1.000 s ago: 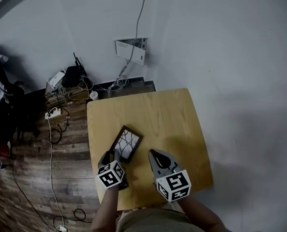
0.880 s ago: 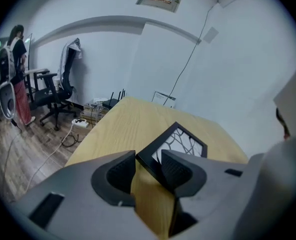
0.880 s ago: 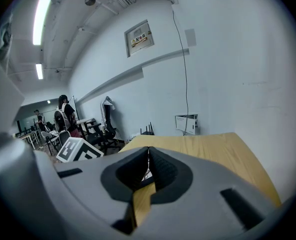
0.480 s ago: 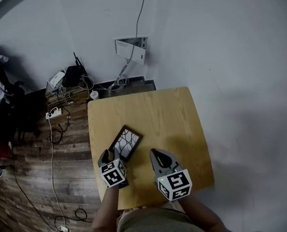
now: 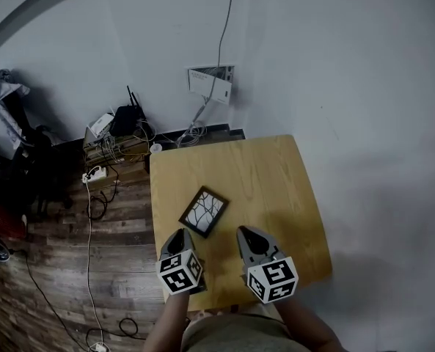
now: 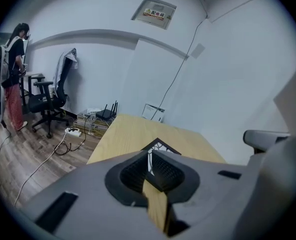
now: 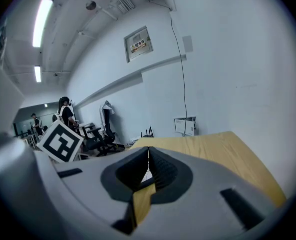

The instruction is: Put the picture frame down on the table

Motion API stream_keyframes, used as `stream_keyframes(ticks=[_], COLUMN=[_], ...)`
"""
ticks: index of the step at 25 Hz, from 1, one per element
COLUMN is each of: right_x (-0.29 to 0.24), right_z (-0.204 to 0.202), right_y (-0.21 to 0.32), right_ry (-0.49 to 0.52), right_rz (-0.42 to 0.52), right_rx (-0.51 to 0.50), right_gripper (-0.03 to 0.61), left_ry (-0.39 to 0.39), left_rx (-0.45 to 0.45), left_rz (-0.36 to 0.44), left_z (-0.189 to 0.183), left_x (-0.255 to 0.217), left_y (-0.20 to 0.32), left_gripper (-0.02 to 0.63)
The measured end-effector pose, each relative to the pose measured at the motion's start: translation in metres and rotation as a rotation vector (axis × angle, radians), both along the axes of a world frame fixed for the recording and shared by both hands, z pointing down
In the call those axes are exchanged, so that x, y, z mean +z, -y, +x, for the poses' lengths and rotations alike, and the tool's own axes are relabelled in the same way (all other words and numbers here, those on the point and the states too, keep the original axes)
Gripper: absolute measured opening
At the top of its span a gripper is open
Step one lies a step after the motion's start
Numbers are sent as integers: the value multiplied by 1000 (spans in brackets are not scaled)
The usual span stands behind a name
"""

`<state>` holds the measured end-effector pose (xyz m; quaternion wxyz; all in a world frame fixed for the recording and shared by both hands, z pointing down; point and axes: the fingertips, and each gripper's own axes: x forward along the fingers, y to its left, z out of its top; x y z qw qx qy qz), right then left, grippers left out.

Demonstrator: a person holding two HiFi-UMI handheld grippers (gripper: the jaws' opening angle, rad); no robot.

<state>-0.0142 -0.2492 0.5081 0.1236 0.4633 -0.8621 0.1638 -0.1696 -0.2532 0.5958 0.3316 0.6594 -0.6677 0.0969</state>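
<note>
A small dark picture frame (image 5: 204, 211) with a white branching pattern lies flat on the wooden table (image 5: 261, 174), left of its middle. My left gripper (image 5: 177, 239) hovers just in front of the frame's near corner, apart from it, with its jaws shut and nothing between them. In the left gripper view the frame (image 6: 160, 145) shows just past the closed fingertips. My right gripper (image 5: 248, 235) hangs over the table's near right part, also shut and holding nothing. The left gripper's marker cube shows in the right gripper view.
The table's near edge lies right under both grippers. On the floor to the back left sit a router and boxes (image 5: 118, 134) with a power strip (image 5: 94, 174) and cables. A wall box (image 5: 211, 83) hangs behind the table. An office chair (image 6: 48, 101) and a person (image 6: 13, 79) are far left.
My left gripper has drawn back from the frame's near corner toward the table's front edge. The frame stays flat on the table. The head view shifted slightly.
</note>
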Motion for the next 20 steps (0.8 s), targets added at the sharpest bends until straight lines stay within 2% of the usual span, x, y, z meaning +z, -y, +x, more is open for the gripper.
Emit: stream_keyframes(ticks=[7, 20], right_x=[-11, -44], right_z=[-8, -12], right_y=[-26, -72], right_ry=[21, 54], right_rz=[33, 115], right_rx=[-1, -33], right_gripper=[0, 0], left_ry=[-56, -90], left_rx=[67, 165], left_rz=[51, 139], left_z=[4, 6], left_x=[-32, -81], left_y=[-30, -79], left_gripper=[5, 3])
